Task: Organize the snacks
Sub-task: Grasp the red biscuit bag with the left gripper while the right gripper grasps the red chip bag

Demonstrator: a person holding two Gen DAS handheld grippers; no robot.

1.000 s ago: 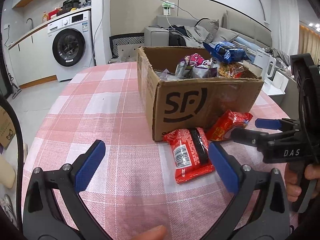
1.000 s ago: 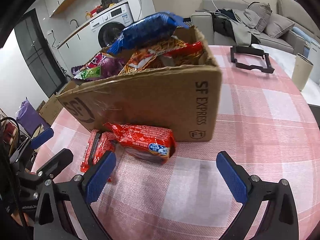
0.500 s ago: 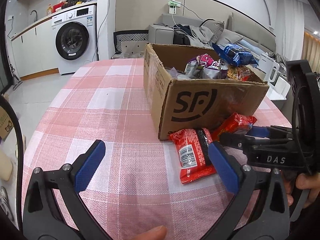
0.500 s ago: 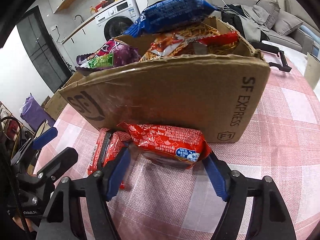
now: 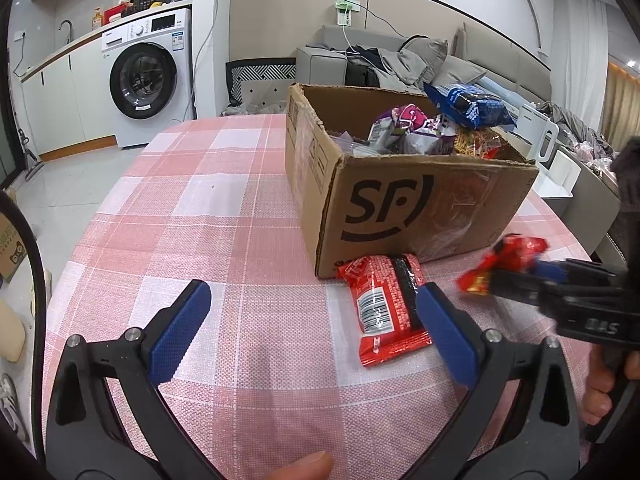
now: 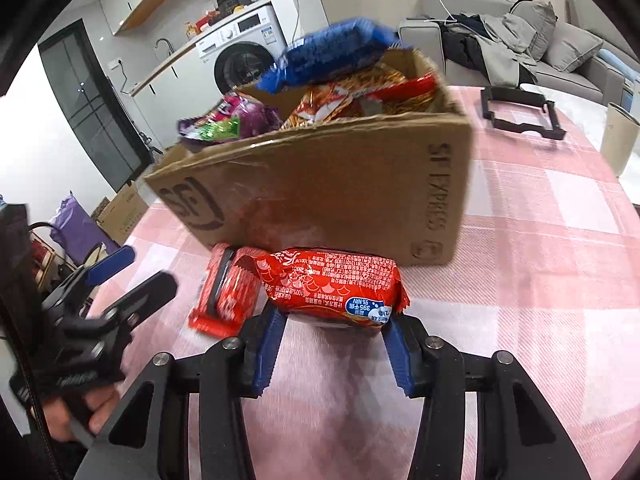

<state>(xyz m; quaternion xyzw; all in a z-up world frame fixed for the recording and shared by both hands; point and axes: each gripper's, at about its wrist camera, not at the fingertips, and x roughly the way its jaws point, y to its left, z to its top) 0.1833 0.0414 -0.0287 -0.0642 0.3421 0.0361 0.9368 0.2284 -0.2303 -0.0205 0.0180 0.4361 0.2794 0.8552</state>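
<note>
Gripping a red snack packet [image 6: 332, 286] between its blue fingers [image 6: 267, 344], the right gripper [image 6: 330, 350] holds it just in front of the cardboard box [image 6: 332, 196] of snacks. The left gripper [image 5: 310, 334] hovers wide open and holding nothing above the checked table [image 5: 180, 216], beside a second red packet [image 5: 384, 306] lying against the box.

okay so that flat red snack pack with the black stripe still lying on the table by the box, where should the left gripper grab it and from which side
Judging by its pose, come down from above and close across the narrow width of the red pack, near its middle. It lies flat and lengthwise, one end near the cardboard box, so that end looks crowded. The left gripper is open.
</note>
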